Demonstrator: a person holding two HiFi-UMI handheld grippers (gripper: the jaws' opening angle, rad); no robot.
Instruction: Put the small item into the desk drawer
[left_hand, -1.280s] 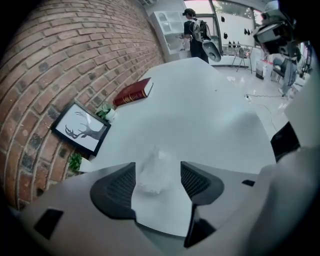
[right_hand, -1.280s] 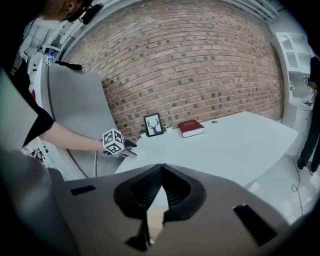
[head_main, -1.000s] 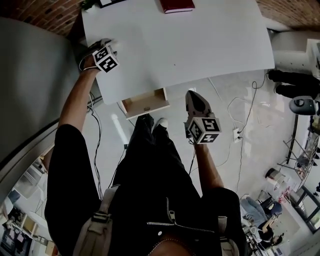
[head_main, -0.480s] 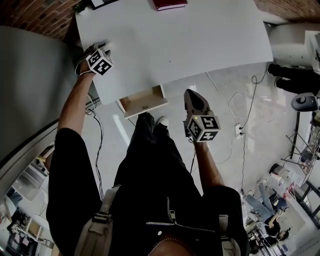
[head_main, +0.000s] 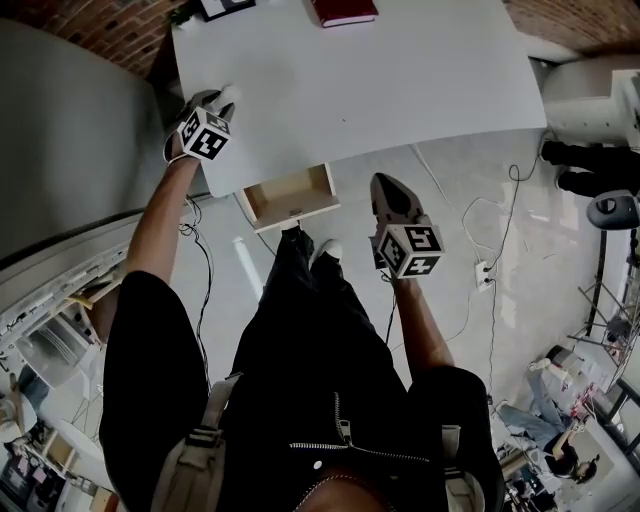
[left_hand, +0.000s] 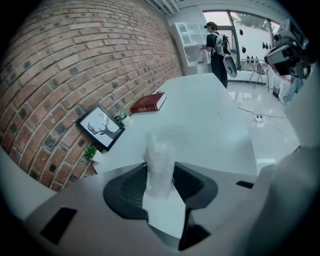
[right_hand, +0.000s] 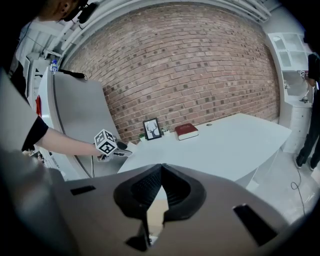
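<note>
the left gripper has just been closing its jaws, and they now pinch a small item, a crinkled, clear-wrapped packet that stands upright between the pads and pokes out past the tips. in the head view this gripper sits over the left corner of the white desk, with the packet at its nose, well apart from the drawer. the right gripper has its jaws closed tip to tip with nothing between them; it hangs off the desk's near edge, just to the right of the drawer, nose toward the desk.

the drawer is pulled open under the near edge of the desk, its pale wooden inside showing, between the two grippers in the head view. at the far side of the desk lies a red book. a framed deer picture leans by the brick wall with a small green plant beside it. a power strip and cables lie on the glossy floor to the right.
</note>
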